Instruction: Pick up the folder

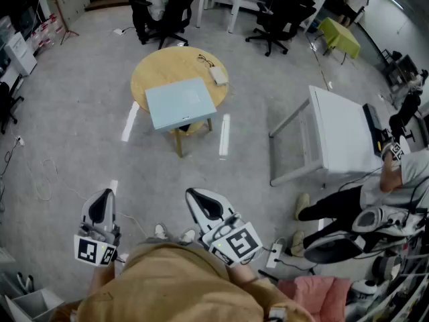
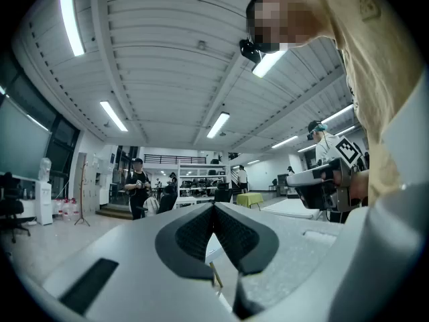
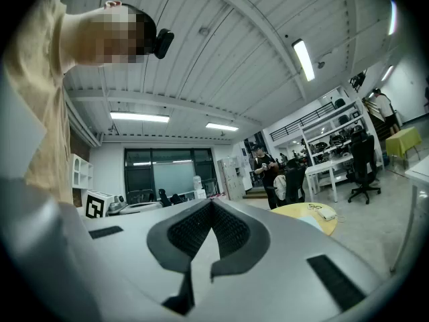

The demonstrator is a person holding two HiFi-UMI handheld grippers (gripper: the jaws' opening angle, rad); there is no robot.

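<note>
The light blue folder (image 1: 179, 102) lies flat on a small round wooden table (image 1: 161, 69) in the middle of the floor, well ahead of me. Both grippers are held low, close to my body and far short of the table. My left gripper (image 1: 101, 203) is shut with nothing between its jaws, which also meet in the left gripper view (image 2: 214, 210). My right gripper (image 1: 201, 203) is shut and empty too, its jaws together in the right gripper view (image 3: 212, 206). That view shows the round table (image 3: 305, 210) ahead to the right, with a sliver of the folder (image 3: 310, 223).
A white adapter with a cable (image 1: 218, 76) lies on the table behind the folder. A white desk (image 1: 342, 136) stands at the right with a seated person (image 1: 335, 206) beside it. Office chairs (image 1: 171, 9) stand at the back. A power strip (image 1: 275, 252) lies on the floor near my feet.
</note>
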